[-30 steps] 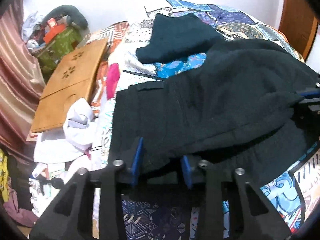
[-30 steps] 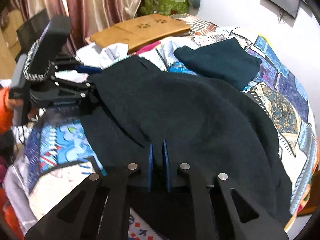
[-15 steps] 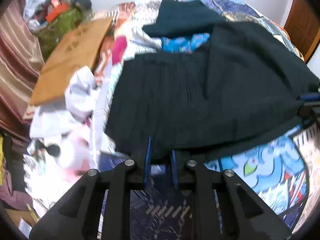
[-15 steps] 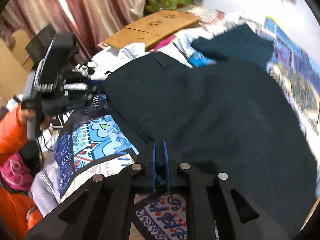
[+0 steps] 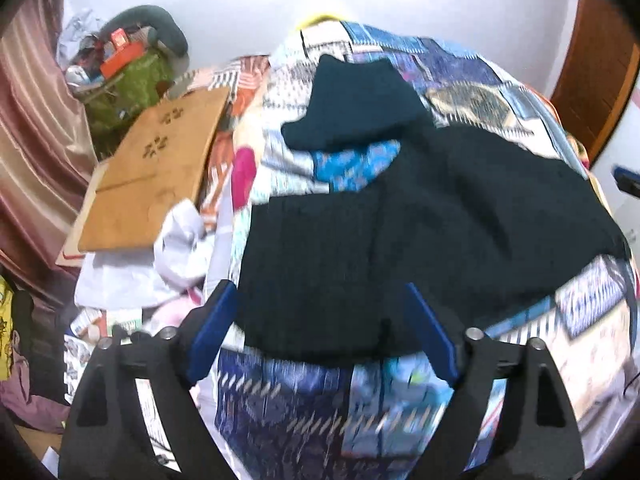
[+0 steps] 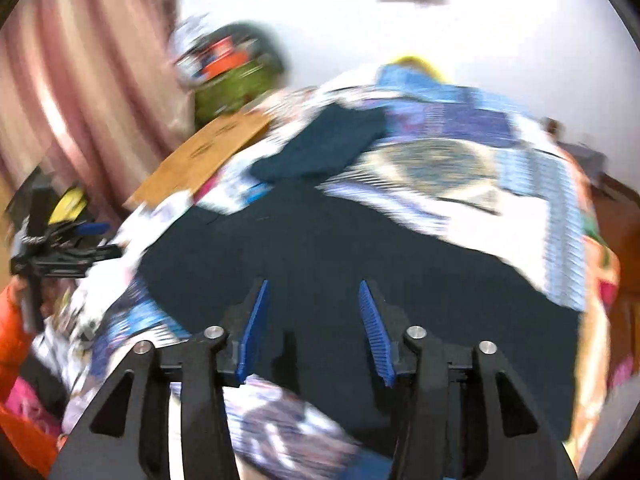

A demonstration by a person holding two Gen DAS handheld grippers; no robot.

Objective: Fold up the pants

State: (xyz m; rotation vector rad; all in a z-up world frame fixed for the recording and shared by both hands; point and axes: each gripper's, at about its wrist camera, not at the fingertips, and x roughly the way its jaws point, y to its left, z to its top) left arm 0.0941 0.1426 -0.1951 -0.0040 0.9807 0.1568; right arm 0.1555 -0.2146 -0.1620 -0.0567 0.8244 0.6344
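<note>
The black pants (image 5: 400,220) lie folded and spread flat on the patterned bedspread (image 5: 360,408). My left gripper (image 5: 318,292) hovers over their near edge, its jaws opening wide. The blue pads (image 5: 212,328) touch no cloth. In the blurred right wrist view the pants (image 6: 360,260) fill the middle. My right gripper (image 6: 312,285) is above their near edge with its jaws opening and nothing pinched between them. The left gripper (image 6: 60,248) shows at the far left of that view, off the pants.
A second dark garment (image 5: 352,104) lies folded at the far end of the bed. Left of the bed are a wooden board (image 5: 152,176), white cloth (image 5: 176,240), a green bag (image 5: 128,80) and a pink curtain (image 5: 32,140). A wooden door (image 5: 592,80) stands at the right.
Both grippers held the pants' edge earlier and have let go and opened. The left one has risen off the cloth; the right one has swung sideways and rolled. The pants now rest flat.
</note>
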